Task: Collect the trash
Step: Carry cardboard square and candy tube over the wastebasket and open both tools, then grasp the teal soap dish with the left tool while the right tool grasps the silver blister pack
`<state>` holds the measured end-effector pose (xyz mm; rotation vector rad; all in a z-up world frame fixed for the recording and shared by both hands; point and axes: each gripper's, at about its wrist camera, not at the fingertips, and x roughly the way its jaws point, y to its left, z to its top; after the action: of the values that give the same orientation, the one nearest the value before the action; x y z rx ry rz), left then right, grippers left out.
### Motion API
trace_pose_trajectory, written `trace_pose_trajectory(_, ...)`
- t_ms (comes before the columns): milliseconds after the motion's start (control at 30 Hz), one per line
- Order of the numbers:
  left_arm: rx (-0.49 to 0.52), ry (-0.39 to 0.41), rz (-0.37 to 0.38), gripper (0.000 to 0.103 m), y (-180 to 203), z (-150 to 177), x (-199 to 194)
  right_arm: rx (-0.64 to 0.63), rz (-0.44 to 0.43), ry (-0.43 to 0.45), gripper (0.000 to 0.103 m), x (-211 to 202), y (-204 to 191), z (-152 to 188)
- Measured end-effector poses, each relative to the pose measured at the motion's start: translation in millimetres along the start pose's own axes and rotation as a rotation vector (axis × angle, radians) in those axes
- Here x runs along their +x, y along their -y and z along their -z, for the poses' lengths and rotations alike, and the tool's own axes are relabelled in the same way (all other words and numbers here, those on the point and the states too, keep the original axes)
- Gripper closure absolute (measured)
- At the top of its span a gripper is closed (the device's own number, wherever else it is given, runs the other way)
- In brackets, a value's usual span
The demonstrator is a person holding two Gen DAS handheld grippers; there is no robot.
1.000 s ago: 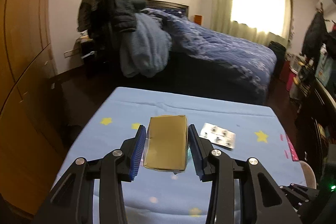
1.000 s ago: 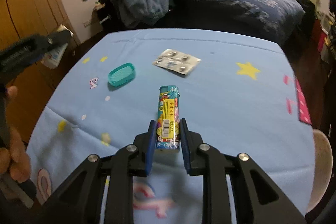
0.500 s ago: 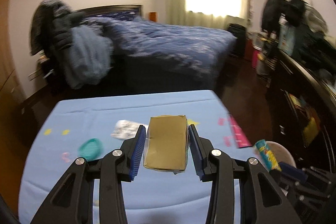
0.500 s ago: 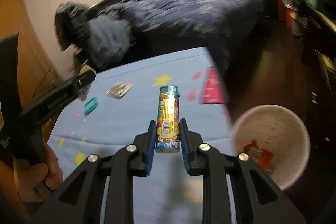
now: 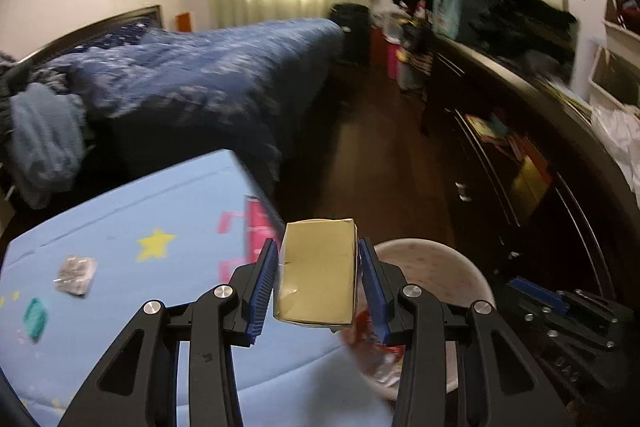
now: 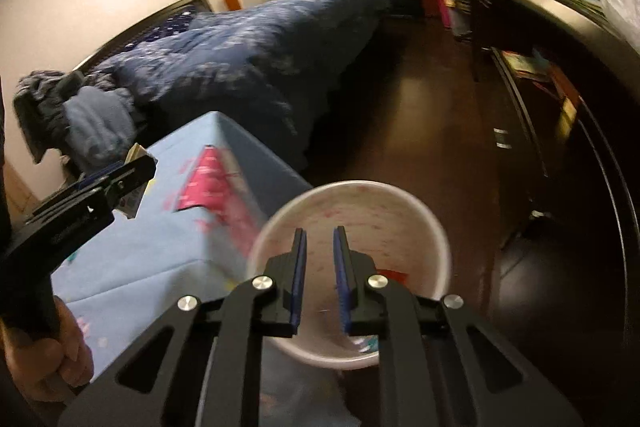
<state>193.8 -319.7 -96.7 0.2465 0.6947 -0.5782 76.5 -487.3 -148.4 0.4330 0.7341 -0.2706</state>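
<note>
My left gripper (image 5: 318, 259) is shut on a small tan cardboard box (image 5: 316, 275), held at the table's right edge beside the white trash bin (image 5: 448, 263). The left gripper also shows in the right wrist view (image 6: 136, 167). My right gripper (image 6: 320, 243) is open and empty, held over the mouth of the white bin (image 6: 436, 235). Red wrappers (image 6: 394, 275) and a bit of the colourful lighter (image 6: 370, 341) lie in the bin. A foil blister pack (image 5: 76, 275) and a teal cap (image 5: 35, 313) lie on the blue table (image 5: 140, 211).
A bed with a dark blue duvet (image 5: 192, 83) stands behind the table. A dark dresser (image 5: 520, 155) piled with clothes runs along the right. Dark wooden floor (image 5: 372, 147) lies between them. A pink patch (image 5: 256, 227) marks the table's right edge.
Both grippers swung right from the table to the bin. My right gripper opened and the lighter left it. The left gripper kept the box.
</note>
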Motion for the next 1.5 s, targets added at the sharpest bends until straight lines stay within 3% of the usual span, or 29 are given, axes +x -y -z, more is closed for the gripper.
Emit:
trace_pose_trajectory(133, 0.035, -0.035, 0.046, 0.060, 26.5, -2.7, 26.3, 0.039, 0.027, -0.032, 0.088, 19.7, 18.8, 0.7)
trace_pose_trajectory(200, 0.048, -0.038, 0.057, 0.039, 34.8, -2.5, 34.5, 0.050, 0.028, -0.027, 0.087, 18.9, 25.1, 2.3)
trace_pose_trajectory(233, 0.046, -0.036, 0.058, 0.013, 36.5, -2.9, 36.1, 0.056, 0.029, -0.018, 0.087, 16.7, 26.2, 3.4)
trace_pose_trajectory(267, 0.041, -0.027, 0.059, 0.005, 37.6, -3.1, 36.8, 0.060, 0.030, -0.011, 0.087, 14.5, 27.9, 3.5)
trace_pose_trajectory(500, 0.061, -0.004, 0.037, 0.004, 37.1, -1.8, 29.4, 0.061, 0.055, 0.061, 0.086, -13.9, 28.3, 0.1)
trace_pose_trajectory(700, 0.017, 0.046, -0.054, 0.004, -2.7, 0.2, -1.3, -0.030, -0.018, 0.066, 0.083, -23.5, -20.4, -2.1)
trace_pose_trajectory(800, -0.035, 0.054, -0.168, 0.004, -47.3, 8.2, -20.4, -0.111, -0.075, 0.053, 0.076, -20.1, -62.2, -1.9)
trace_pose_trajectory(1167, -0.343, -0.061, -0.418, 0.004, -237.8, 62.0, -35.7, -0.397, -0.235, -0.002, 0.047, -1.3, -212.7, 12.8)
trace_pose_trajectory(1300, -0.458, -0.107, -0.424, 0.004, -289.5, 80.0, -22.1, -0.480, -0.251, -0.014, 0.042, 9.6, -255.8, 17.4)
trace_pose_trajectory(1500, -0.528, -0.145, -0.421, 0.004, -320.3, 97.6, -9.1, -0.541, -0.277, -0.038, 0.041, 23.5, -293.5, 22.0)
